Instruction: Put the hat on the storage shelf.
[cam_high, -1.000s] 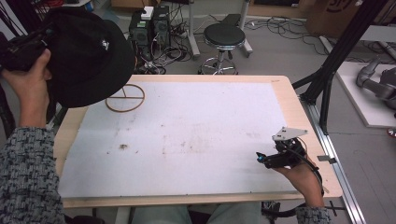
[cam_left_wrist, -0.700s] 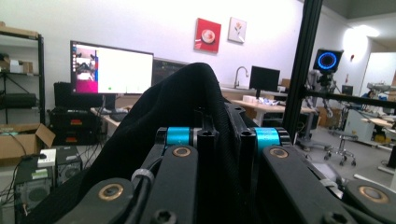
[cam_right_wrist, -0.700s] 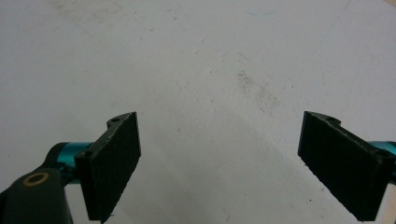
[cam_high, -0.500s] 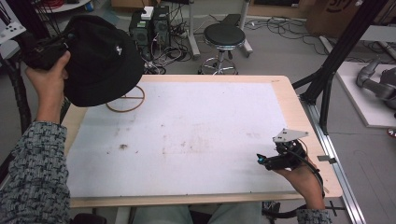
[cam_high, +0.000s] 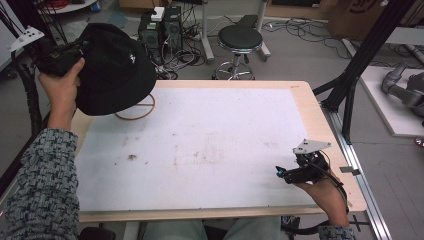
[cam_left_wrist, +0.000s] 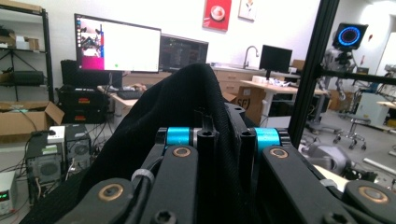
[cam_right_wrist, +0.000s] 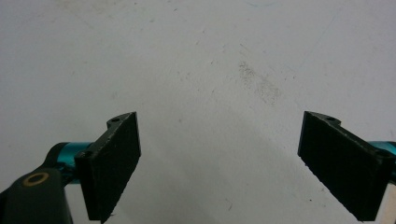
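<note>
Black fabric dominates the upper left of the high view, where a bucket hat (cam_high: 116, 70) hangs in the air from the left gripper (cam_high: 60, 57), raised well clear of the table (cam_high: 305, 100) and out past its far left corner. Over the last second the hat has travelled upward and slightly toward the centre: a second ago it sat lower and further left against the frame edge, and it now rides higher, with the person's left hand (cam_high: 62, 92) lifted beneath it. In the left gripper view the jaws stand pressed together with the cloth of the hat (cam_left_wrist: 187, 107) pinched between them and draped over their tips, so the grip appears firm. Below the hat, a thin wooden ring stand (cam_high: 136, 107) rests on the table's far left corner, partly hidden by the brim. The lift suggests that the hat is being carried, possibly toward that ring or away from it; the pictures do not settle which. The right gripper (cam_high: 287, 174) has barely shifted, lying low near the table's near right edge, and in its own view the two black pads (cam_right_wrist: 114, 161) stand wide apart over the bare white mat (cam_right_wrist: 201, 60), holding nothing.
</note>
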